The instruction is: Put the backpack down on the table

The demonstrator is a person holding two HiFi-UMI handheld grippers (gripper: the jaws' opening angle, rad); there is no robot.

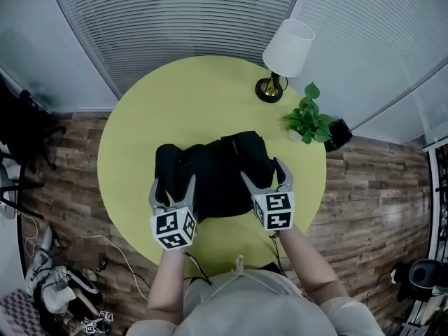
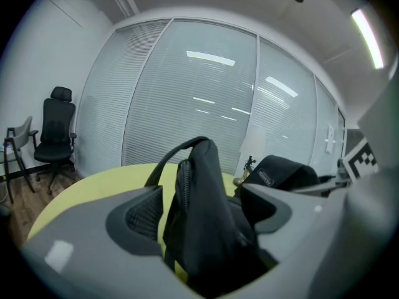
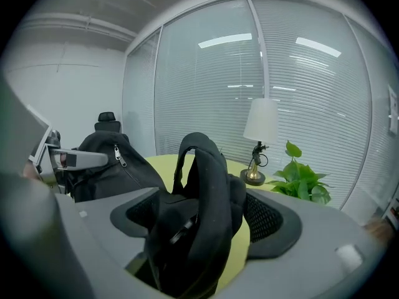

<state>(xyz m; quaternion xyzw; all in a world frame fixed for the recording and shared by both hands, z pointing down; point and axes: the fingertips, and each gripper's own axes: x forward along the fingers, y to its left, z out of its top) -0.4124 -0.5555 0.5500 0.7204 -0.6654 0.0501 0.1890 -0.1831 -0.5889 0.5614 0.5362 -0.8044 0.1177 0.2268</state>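
Backpack, black soft fabric (image 1: pixel 213 173).
Head view: lies slumped mid round yellow-green worktop (image 1: pixel 175 96); left gripper (image 1: pixel 173 183) and right gripper (image 1: pixel 264 171) at its near side.
Left gripper view: fingers spread wide, upright fabric fold (image 2: pixel 199 210) between, unpinched.
Right gripper view: fingers spread wide, strap loop (image 3: pixel 209 192) between.
Risk: loop catches finger on withdrawal, drags backpack toward near edge.

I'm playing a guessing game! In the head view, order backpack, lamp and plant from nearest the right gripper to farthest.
1. backpack, inside the open right gripper.
2. plant, ahead, to the right.
3. lamp, farthest back.
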